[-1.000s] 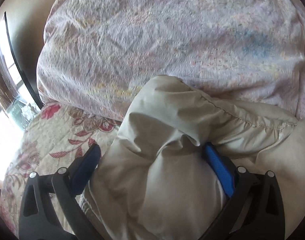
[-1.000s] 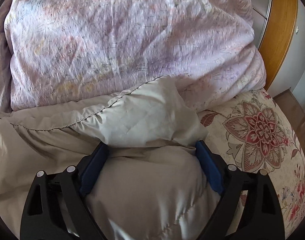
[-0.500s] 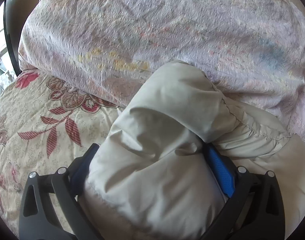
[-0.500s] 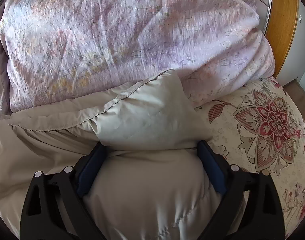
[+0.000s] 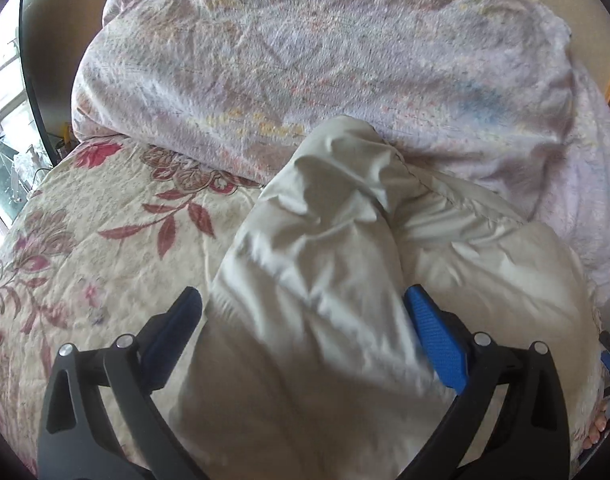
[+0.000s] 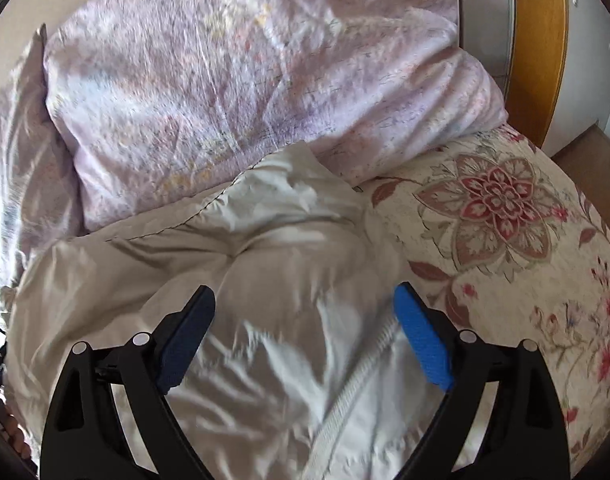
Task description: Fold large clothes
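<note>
A beige padded jacket (image 5: 345,248) lies on the flowered bedspread (image 5: 97,248), its far edge against a pale lilac duvet (image 5: 325,60). My left gripper (image 5: 305,312) is open, its blue pads wide apart with a bulge of the jacket between them. In the right wrist view the jacket (image 6: 265,232) lies flatter, with a white zipper (image 6: 357,376) running toward me. My right gripper (image 6: 301,312) is open above the jacket, with its fingers clear of the cloth.
The lilac duvet (image 6: 225,80) is piled along the back of the bed. A wooden bed frame (image 6: 541,48) stands at the far right. A window (image 5: 5,80) is at the far left. The flowered bedspread (image 6: 505,220) lies bare to the right of the jacket.
Both grippers have drawn back and up from the jacket. The right one no longer has cloth bunched between its pads, and the zipper now shows. The jacket corner by the left gripper has slumped.
</note>
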`<state>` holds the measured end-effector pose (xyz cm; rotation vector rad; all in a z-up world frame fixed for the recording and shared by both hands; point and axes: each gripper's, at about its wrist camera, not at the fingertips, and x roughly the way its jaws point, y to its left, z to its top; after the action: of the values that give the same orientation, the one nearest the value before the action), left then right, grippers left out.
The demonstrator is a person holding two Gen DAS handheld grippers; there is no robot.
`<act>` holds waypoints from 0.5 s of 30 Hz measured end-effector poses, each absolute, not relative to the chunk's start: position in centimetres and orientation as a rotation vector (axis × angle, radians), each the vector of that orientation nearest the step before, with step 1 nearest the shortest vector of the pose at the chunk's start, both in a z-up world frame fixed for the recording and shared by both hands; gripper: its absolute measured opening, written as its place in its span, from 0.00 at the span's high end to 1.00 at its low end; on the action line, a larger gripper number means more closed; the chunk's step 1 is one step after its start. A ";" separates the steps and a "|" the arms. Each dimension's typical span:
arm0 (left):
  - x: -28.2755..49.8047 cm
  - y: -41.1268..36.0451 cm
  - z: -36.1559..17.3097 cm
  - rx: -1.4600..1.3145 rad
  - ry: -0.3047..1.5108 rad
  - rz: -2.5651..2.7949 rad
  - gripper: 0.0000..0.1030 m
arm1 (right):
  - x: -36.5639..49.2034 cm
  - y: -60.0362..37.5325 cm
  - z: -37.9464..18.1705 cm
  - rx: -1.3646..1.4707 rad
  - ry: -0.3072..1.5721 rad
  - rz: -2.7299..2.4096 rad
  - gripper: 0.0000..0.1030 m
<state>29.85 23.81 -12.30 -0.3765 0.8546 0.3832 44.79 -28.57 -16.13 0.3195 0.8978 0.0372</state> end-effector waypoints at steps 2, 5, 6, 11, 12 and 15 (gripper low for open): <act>27.4 23.1 -11.6 -0.364 0.849 0.371 0.02 | 42.7 -29.2 -15.7 0.362 0.912 0.025 0.10; 24.1 22.4 -11.0 -0.366 0.847 0.353 0.02 | 39.1 -30.3 -15.9 0.432 0.931 0.007 0.12; 23.0 22.1 -11.0 -0.375 0.844 0.347 0.02 | 38.0 -30.8 -16.2 0.462 0.936 -0.005 0.13; 19.0 21.2 -11.5 -0.410 0.864 0.334 0.03 | 34.9 -31.1 -18.0 0.608 1.005 0.028 0.19; 18.3 20.6 -11.7 -0.423 0.868 0.329 0.04 | 34.4 -31.0 -18.2 0.634 1.018 0.038 0.21; 17.8 20.5 -12.9 -0.455 0.891 0.318 0.12 | 34.1 -31.0 -19.3 0.734 1.050 0.089 0.25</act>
<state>17.77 20.49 -12.85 -0.4552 0.8908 0.3181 34.12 -31.01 -19.32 0.7343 1.0500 0.0888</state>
